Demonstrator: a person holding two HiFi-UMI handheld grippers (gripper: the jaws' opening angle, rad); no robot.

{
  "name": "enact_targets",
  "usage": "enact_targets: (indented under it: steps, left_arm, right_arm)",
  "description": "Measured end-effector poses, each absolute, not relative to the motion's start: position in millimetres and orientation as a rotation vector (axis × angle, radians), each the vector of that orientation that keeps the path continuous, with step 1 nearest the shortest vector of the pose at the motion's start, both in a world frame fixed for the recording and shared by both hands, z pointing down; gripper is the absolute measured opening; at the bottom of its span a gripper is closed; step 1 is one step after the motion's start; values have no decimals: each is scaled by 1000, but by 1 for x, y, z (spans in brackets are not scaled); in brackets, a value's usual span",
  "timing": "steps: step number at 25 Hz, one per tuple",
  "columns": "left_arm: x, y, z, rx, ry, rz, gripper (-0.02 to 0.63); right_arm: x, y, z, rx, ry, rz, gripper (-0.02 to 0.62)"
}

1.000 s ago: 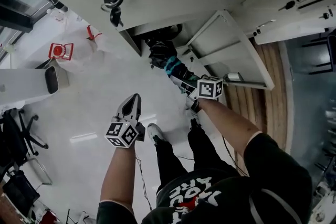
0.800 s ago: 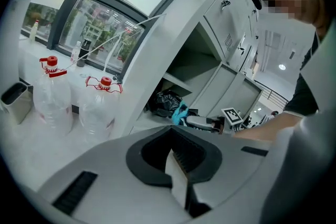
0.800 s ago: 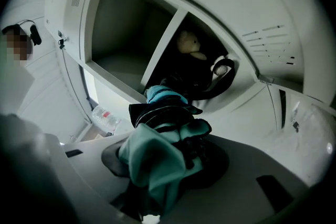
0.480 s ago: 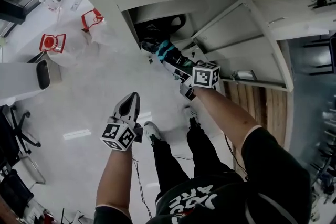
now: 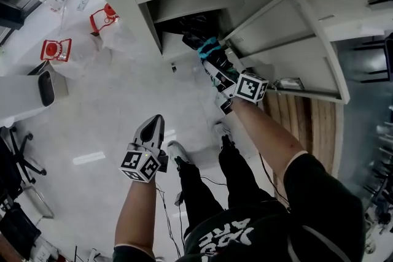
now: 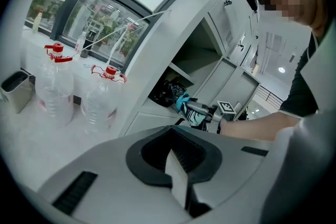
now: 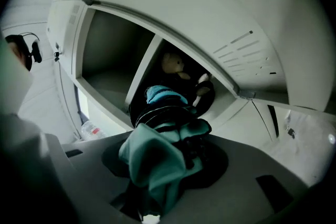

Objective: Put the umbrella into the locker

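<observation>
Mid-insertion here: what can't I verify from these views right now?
- Umbrella tip: head view, lost in the dark locker.
- Right gripper pads: right gripper view, covered by umbrella fabric.
- Pale object inside locker: too dim to identify.
- Locker floor space: right gripper view, hidden behind the umbrella.

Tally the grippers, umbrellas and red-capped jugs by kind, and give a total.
grippers: 2, the left gripper and the right gripper
umbrella: 1
red-capped jugs: 2
total: 5
</observation>
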State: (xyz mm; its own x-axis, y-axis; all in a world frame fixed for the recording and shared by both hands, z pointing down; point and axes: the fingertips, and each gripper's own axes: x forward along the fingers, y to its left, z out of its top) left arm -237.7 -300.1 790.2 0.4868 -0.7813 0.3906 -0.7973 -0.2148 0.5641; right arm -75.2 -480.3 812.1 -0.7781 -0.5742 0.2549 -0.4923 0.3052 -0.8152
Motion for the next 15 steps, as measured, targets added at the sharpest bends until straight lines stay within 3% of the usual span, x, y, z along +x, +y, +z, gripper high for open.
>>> enact_targets:
  steps: [15]
  left_arm:
    - [-247, -303, 792, 2006, -1295, 23, -2]
  right_arm:
    - [-89, -548, 821, -1196, 2376, -1385, 219]
